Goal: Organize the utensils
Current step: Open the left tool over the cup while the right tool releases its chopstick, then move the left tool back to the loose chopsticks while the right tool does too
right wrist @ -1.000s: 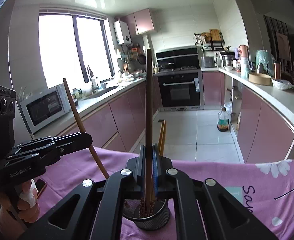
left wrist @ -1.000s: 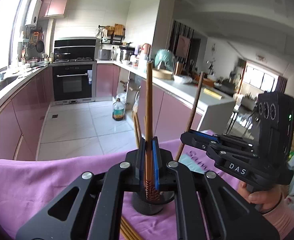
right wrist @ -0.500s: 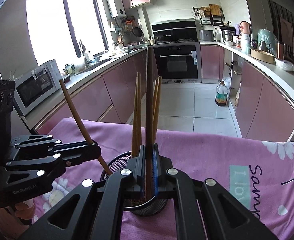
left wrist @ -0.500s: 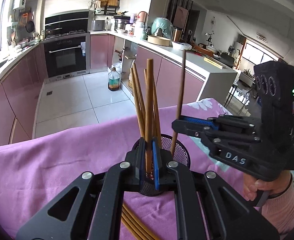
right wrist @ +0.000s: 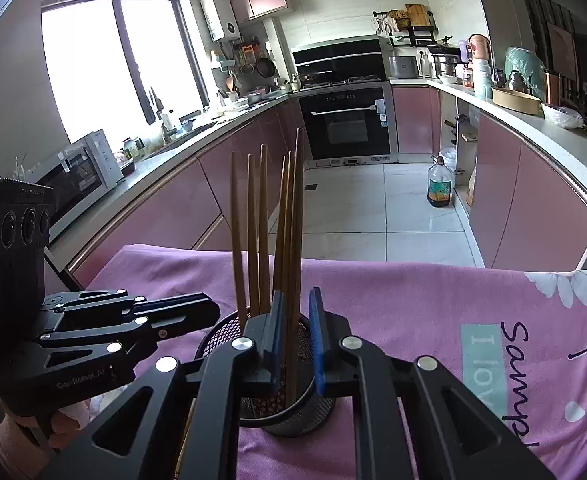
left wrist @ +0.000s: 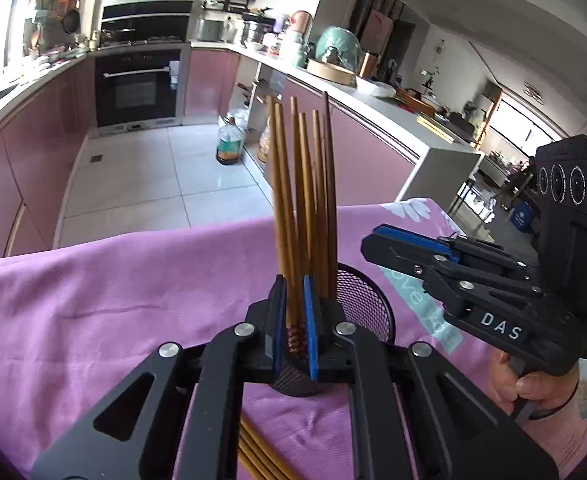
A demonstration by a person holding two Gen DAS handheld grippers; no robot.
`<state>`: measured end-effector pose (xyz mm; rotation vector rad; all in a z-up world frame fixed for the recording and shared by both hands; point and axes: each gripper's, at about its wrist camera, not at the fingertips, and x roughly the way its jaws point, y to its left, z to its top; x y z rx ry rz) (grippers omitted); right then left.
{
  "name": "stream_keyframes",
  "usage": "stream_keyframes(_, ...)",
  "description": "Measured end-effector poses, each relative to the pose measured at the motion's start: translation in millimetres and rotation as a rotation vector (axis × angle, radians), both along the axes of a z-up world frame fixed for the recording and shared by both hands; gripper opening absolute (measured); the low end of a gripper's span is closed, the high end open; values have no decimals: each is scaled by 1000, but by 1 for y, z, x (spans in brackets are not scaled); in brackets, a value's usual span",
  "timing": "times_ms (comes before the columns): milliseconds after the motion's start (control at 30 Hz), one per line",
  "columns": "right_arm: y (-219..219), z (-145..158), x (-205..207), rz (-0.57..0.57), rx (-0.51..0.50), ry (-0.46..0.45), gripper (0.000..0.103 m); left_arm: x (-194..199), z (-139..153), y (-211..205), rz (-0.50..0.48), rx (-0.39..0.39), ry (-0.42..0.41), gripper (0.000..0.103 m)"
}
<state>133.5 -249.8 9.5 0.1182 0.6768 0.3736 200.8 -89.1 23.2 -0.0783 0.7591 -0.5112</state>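
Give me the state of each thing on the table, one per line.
Left gripper: shut on a chopstick.
Right gripper: fingers opening, a chopstick standing between them.
Mesh holder: upright, chopsticks standing inside.
Loose chopsticks: lying on the purple cloth.

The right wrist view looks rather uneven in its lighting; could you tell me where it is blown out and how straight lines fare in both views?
Right wrist view: the window is blown out white. Left wrist view: the counter edge bows, and dark vignetting rings both views.
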Motion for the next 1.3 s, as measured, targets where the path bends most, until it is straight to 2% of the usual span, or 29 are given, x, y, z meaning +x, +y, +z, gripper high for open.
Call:
stream_keyframes(133,-3,0,-7,6,11,-13,15,-15,1,5,23,-2,-43,19)
stream_keyframes(200,-2,1,-13,9,13,-26,19,-23,2,9,20,-17,-52,20)
stream_keyframes(333,-2,4,-28,22,29,-53,19,-43,6,18,54,-16,-107,37)
stream_keyframes(433,-3,8,-40,41,35,-80,20,-60,8,30,82,-15,-149,42)
stream_keyframes(467,-2,10,-48,54,35,-94,23,-66,9,33,91,-14,-159,46)
stream_keyframes(567,4,10,-64,97,18,-118,32,-82,7,45,115,-8,-178,49)
stream_keyframes(600,8,7,-69,119,17,-114,32,-87,5,49,122,-7,-179,50)
stream_keyframes(800,37,-26,-80,209,-12,-11,32,-107,-14,69,150,0,-130,51)
stream_keyframes(1000,53,-62,-79,225,-6,111,31,-119,-46,86,157,-28,-38,51)
stream_keyframes(1300,71,-86,-87,238,-17,183,31,-123,-80,85,154,-27,41,51)
